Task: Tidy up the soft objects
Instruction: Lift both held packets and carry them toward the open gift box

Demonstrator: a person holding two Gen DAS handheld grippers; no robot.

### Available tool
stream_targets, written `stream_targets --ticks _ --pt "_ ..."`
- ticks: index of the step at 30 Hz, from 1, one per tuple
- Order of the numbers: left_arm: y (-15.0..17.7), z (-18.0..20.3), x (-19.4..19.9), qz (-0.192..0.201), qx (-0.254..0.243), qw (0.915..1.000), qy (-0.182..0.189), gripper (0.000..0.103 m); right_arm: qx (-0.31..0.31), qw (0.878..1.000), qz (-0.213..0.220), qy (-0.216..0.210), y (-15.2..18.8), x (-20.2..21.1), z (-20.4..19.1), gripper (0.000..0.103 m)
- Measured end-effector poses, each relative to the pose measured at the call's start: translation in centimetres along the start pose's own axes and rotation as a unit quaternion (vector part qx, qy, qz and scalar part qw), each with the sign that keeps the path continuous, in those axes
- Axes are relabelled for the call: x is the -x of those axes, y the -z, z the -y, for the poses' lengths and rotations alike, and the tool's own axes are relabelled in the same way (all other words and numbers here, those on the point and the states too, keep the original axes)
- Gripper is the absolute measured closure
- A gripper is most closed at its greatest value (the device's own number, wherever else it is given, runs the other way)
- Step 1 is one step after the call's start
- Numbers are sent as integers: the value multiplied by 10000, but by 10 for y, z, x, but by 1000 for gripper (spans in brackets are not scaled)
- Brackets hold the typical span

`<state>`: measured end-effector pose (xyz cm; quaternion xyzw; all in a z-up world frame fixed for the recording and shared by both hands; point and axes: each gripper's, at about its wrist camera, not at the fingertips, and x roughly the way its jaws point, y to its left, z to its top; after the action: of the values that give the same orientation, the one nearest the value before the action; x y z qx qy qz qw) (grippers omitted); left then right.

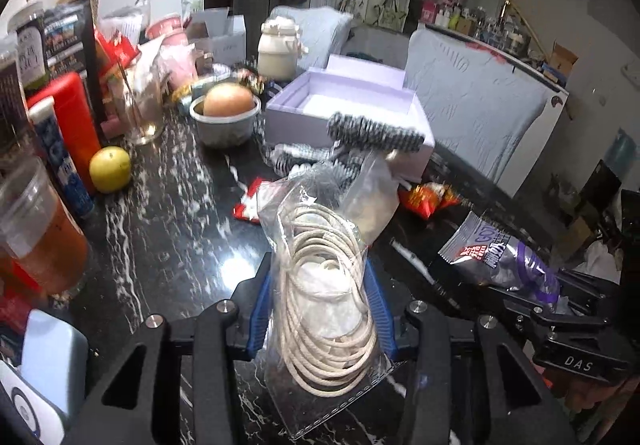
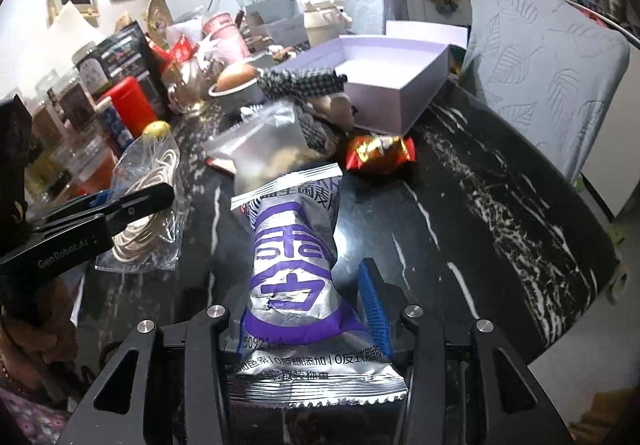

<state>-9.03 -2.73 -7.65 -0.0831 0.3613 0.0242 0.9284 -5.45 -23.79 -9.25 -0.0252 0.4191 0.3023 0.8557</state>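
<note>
My left gripper is shut on a clear plastic bag holding a coil of white rope, lifted a little over the black marble table. In the right wrist view that bag hangs at the left between black fingers. My right gripper is shut on a silver and purple snack packet, also seen at the right of the left wrist view. Beyond both lies a black-and-white checked fabric piece in front of an open lilac box.
A clear zip bag and a red and gold sweet wrapper lie before the box. At the left stand a bowl with a brown round thing, a lemon, a red bottle and a cup of orange drink. Pale blue chair backs stand behind the table.
</note>
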Motion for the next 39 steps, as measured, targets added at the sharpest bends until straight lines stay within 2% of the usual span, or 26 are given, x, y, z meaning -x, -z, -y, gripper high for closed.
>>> stream_targets --ticks 10,21,28,39 --pt "-45 14 19 648 -206 9975 177 60 151 9992 365 74 -37 23 4 58" --pt "-104 33 11 1132 -479 9915 425 60 196 9965 797 185 -92 32 23 58" --pt "-148 45 -8 1418 -651 9858 627 60 155 9940 1016 388 -132 33 45 58" --pt "-208 52 -51 1487 -706 9822 907 60 200 9921 1141 490 -192 12 64 58"
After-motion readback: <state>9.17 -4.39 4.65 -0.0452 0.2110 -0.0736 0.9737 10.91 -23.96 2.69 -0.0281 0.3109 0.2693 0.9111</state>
